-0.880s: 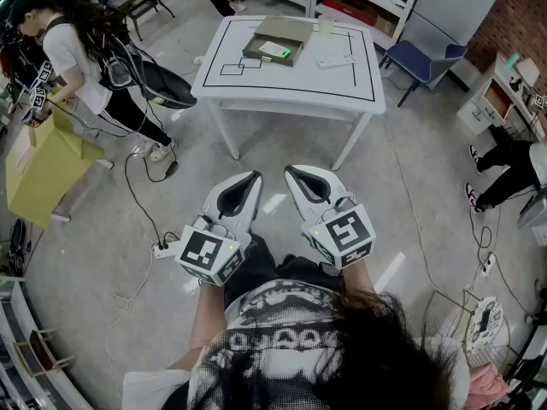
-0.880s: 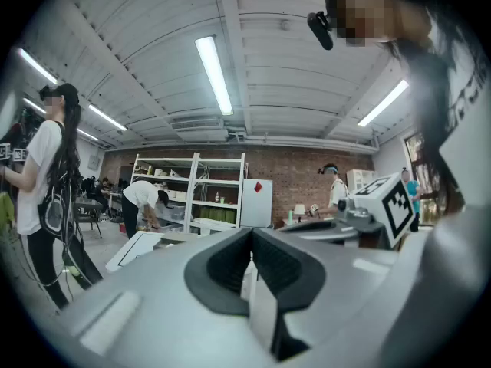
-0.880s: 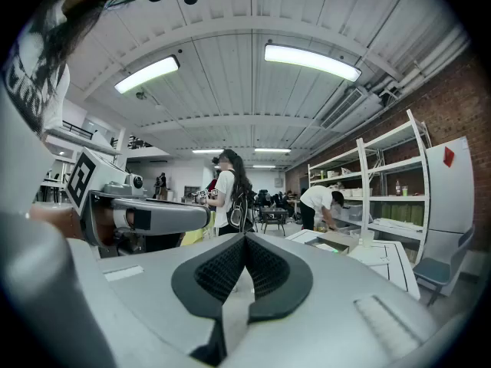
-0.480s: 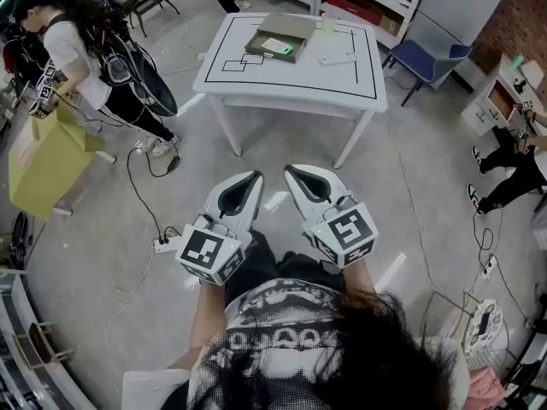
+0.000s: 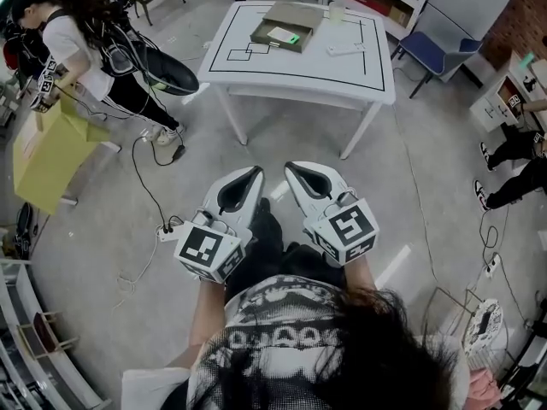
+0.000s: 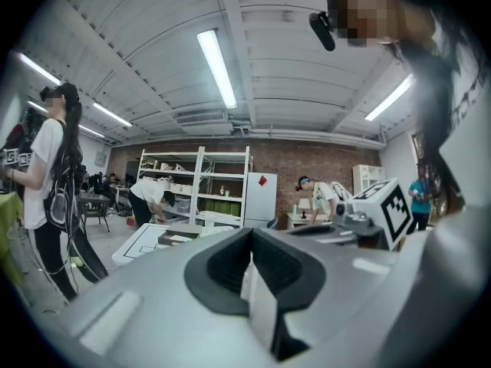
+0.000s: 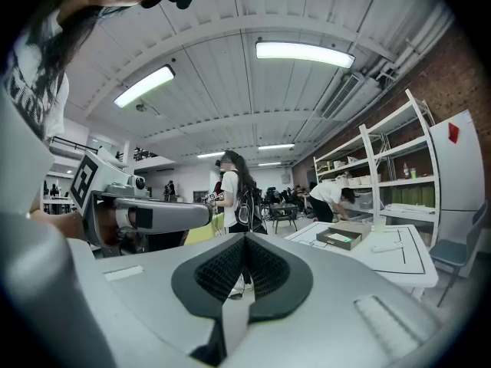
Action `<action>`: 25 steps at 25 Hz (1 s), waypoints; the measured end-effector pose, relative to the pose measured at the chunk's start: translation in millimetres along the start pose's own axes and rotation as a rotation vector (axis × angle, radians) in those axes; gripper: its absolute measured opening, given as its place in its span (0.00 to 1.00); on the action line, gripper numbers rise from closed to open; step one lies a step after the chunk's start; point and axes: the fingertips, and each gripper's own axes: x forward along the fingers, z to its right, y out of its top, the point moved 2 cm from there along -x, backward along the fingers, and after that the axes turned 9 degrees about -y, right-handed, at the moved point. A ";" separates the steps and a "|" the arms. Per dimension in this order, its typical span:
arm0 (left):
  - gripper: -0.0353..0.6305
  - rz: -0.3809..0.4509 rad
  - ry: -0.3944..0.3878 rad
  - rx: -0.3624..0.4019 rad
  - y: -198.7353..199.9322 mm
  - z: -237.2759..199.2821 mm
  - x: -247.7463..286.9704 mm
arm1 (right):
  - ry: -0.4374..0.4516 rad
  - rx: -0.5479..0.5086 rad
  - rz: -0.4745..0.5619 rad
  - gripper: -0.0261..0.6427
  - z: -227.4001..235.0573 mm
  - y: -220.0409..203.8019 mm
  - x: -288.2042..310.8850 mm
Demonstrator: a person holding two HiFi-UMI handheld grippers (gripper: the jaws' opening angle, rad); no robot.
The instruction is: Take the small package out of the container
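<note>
I see the container (image 5: 270, 45) lying open on the white table (image 5: 342, 73), well away from both grippers. The small package (image 5: 285, 35) lies inside it (white, with green at one edge). The left gripper (image 5: 254, 175) and right gripper (image 5: 291, 170) hang side by side, each with its jaws pressed together on nothing.

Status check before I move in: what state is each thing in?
Left tongs: shut, empty.
Right tongs: shut, empty.
Container: open, on the table.
Small package: lying inside the container.
</note>
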 end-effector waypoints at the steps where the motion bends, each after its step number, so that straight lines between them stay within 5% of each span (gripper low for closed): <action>1: 0.05 -0.003 0.001 -0.001 -1.1 -2.1 1.1 | 0.001 0.002 -0.002 0.04 1.1 -1.4 2.4; 14: 0.05 -0.020 -0.036 -0.024 -8.0 -50.9 42.1 | -0.019 0.010 -0.020 0.04 34.9 -2.0 53.0; 25: 0.05 -0.033 -0.074 -0.051 -0.1 -168.3 104.7 | -0.062 0.025 -0.065 0.04 81.1 10.3 162.8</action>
